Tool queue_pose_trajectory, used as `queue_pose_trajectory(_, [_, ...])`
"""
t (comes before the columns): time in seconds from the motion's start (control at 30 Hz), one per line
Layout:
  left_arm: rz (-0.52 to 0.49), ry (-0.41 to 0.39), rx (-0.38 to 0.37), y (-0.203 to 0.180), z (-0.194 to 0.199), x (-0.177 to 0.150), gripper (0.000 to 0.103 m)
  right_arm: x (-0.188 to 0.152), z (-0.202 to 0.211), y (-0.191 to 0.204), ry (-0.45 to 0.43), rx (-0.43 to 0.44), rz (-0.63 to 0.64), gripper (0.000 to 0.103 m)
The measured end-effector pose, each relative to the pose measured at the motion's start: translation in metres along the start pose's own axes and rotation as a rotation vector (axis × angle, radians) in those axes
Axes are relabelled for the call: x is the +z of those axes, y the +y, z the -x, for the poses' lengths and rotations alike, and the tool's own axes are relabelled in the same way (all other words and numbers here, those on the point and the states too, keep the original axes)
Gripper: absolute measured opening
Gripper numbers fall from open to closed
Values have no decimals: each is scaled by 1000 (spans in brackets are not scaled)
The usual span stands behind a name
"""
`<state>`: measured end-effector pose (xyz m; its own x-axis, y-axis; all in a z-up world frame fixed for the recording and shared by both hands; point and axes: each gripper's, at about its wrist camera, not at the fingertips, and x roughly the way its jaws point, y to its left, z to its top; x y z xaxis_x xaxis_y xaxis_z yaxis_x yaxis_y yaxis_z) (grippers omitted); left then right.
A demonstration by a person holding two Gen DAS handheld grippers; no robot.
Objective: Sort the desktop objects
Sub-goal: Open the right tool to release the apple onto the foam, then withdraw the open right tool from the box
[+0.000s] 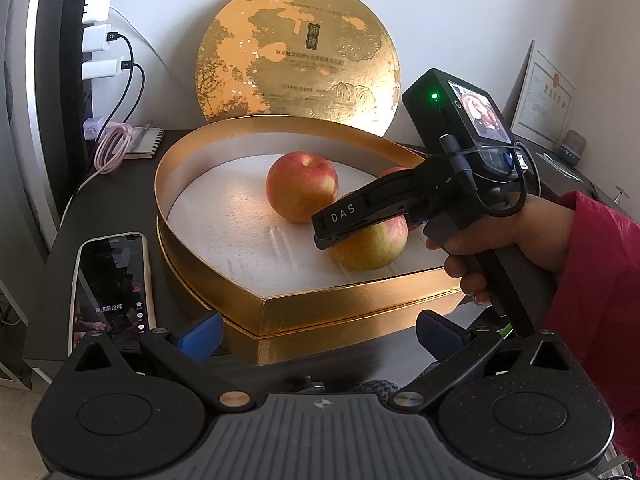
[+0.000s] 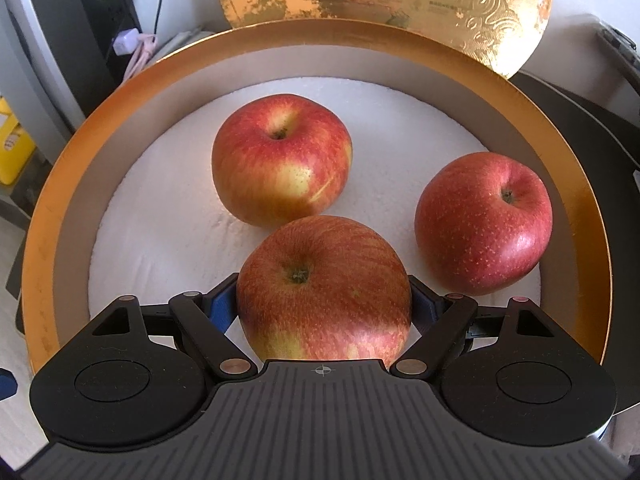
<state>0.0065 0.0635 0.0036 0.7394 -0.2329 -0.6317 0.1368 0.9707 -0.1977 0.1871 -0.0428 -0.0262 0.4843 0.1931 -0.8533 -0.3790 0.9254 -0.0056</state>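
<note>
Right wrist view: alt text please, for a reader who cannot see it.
The right tongs grip a red-yellow apple inside a round gold box lined with white foam. Two more apples lie in the box, one behind and a redder one to the right.

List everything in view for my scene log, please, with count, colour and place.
apples: three, red-yellow, in the box; nearest one between the right gripper's fingers
box: one, gold, white foam floor, on the dark desk
round lid: one, gold, leaning on the wall behind
phone: one, screen lit, left of the box
notepad: one, back left
pink cable: one, coiled, beside the notepad
chargers: three, white, plugged in at left
framed certificate: one, back right
left gripper: open, empty, before the box
right gripper: shut on the nearest apple
hand: red sleeve, holding the right gripper
</note>
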Motion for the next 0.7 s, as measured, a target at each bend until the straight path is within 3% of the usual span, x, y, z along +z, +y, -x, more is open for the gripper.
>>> queue_pose_trajectory(0.2, [-5,0,2,-1,1,0,102,0,0,-2,11,13,-19,88])
queue_pose_trajectory(0.4, [-8,1,4,-3,1,0,102,-3,8,-1,2,-41,11,94])
queue_pose_trajectory(0.7, [-14,-2,16,-8,5,0,102,-16,33,-12,-43,-2,-37,95])
